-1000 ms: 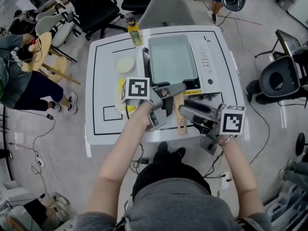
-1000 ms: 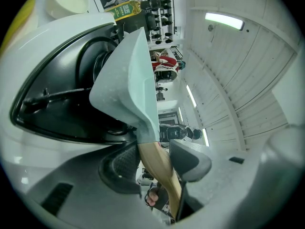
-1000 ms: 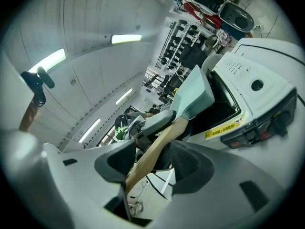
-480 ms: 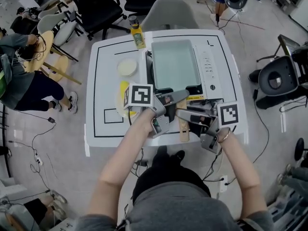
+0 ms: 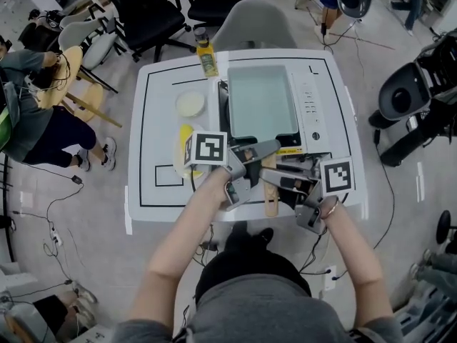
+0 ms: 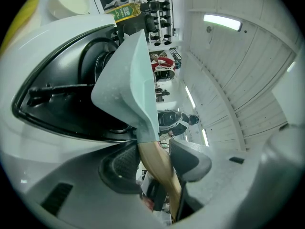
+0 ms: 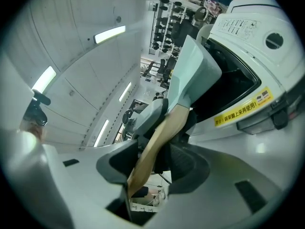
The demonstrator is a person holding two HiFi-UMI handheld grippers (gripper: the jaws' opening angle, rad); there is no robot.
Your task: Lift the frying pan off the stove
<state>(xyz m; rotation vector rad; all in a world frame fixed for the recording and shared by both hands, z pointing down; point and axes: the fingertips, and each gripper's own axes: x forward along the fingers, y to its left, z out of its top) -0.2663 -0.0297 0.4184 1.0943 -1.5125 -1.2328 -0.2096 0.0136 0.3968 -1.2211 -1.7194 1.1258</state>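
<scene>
**Step in hand: taking hold of the handle, with the pan not yet lifted.**

Head view: the pale mint rectangular frying pan (image 5: pixel 258 102) sits on the white tabletop stove (image 5: pixel 312 106) on the white table (image 5: pixel 153 120). Its light wooden handle (image 5: pixel 270 191) points toward the person, and the left gripper (image 5: pixel 253 164) and right gripper (image 5: pixel 275 179) meet it from 2 sides.
Left gripper view: the jaws clamp the handle (image 6: pixel 157 163) just below the pan.
Right gripper view: the jaws have just been closing and straddle the handle (image 7: pixel 159 140), apparently not yet pressing.
The next move likely calls for finishing that grip, then raising both hands together with the pan kept level.
</scene>
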